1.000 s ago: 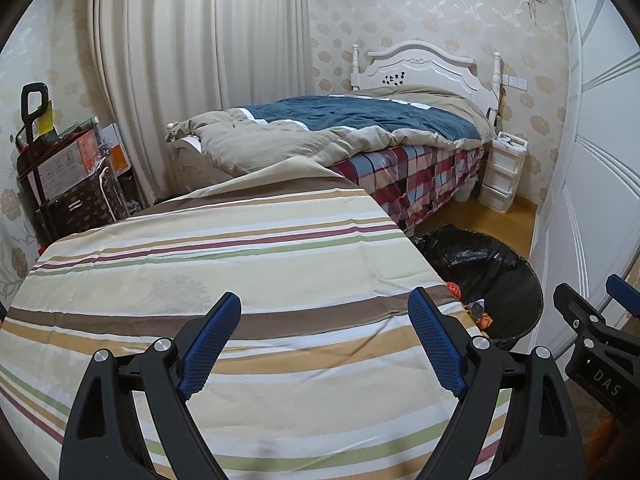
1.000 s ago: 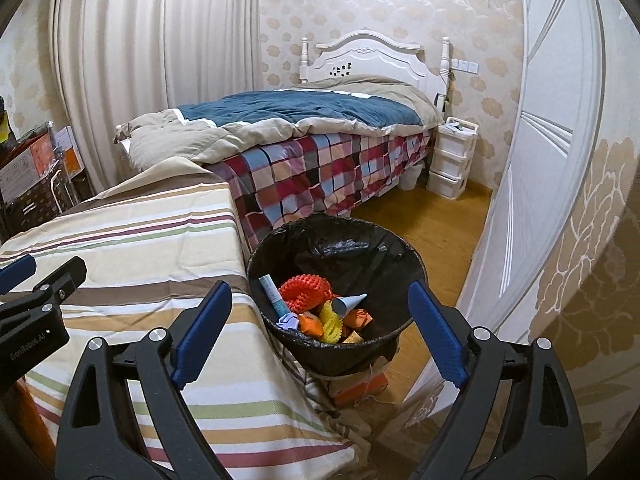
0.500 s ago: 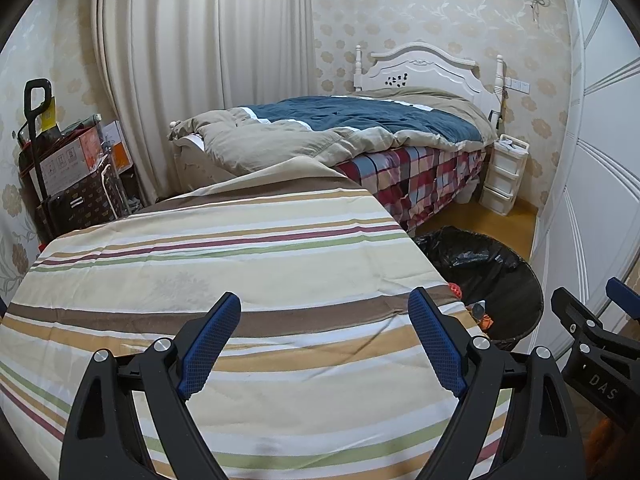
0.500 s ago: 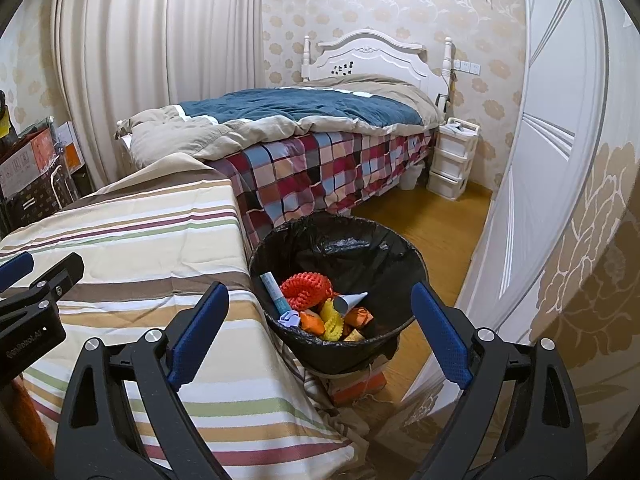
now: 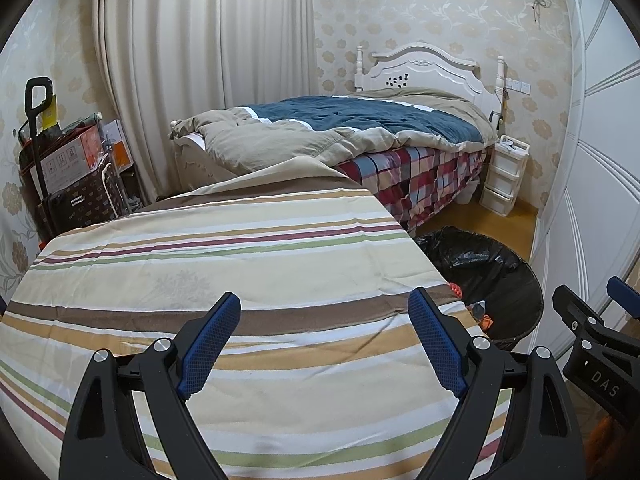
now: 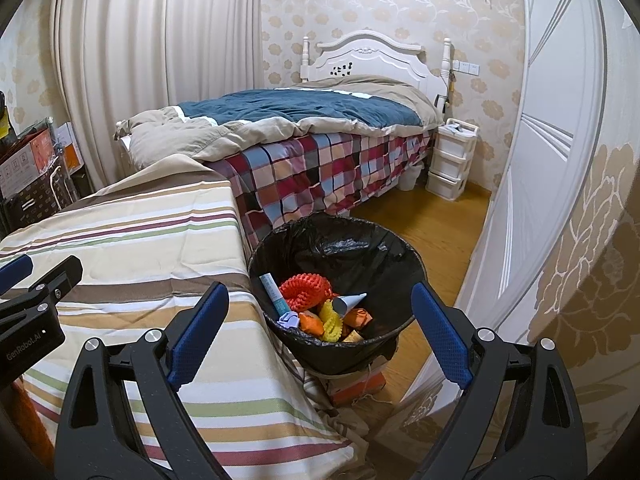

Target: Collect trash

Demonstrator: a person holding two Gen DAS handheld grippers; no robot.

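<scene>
A bin lined with a black bag (image 6: 336,248) stands on the floor beside the striped table (image 6: 132,248). Inside lie several pieces of trash: a red mesh sleeve (image 6: 306,290), a yellow mesh piece (image 6: 332,320), orange scraps and a blue-white tube (image 6: 274,296). My right gripper (image 6: 320,300) hangs open over the bin's near rim, nothing between its fingers. My left gripper (image 5: 326,310) is open above the striped tablecloth (image 5: 224,264), also empty. The bin (image 5: 488,276) shows at the right of the left wrist view, next to the right gripper's body (image 5: 596,352).
A bed with a blue and beige duvet (image 5: 340,128) and checked sheet stands behind the table. White drawers (image 6: 452,160) sit by the headboard. Boxes and a trolley (image 5: 68,172) fill the left corner. A white door (image 6: 552,160) stands at the right, with wooden floor (image 6: 432,220) between.
</scene>
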